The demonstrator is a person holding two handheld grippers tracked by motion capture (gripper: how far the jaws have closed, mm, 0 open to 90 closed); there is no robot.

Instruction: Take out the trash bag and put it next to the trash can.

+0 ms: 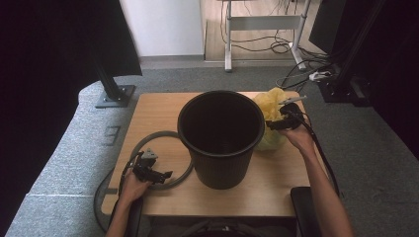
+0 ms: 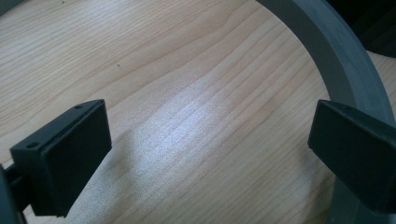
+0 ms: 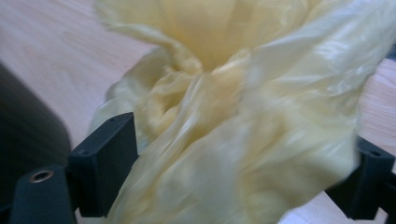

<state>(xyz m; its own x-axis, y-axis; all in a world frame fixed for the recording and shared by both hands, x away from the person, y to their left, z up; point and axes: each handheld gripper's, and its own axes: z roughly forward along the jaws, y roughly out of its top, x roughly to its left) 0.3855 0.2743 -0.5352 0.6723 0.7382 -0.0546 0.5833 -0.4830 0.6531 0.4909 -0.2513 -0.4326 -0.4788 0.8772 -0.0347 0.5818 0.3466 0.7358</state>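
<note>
Fingers of the right gripper stand spread around the yellow bag, just beside the bin on the bench. Left gripper is released over a grey ring.

Open jaws over wooden table, grey ring beside right jaw

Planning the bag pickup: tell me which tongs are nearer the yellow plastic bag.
Right. The right tongs stand open around the yellow plastic bag, beside the black bin. The left tongs are across the table, on the bin's other side, open by the grey ring.
</note>
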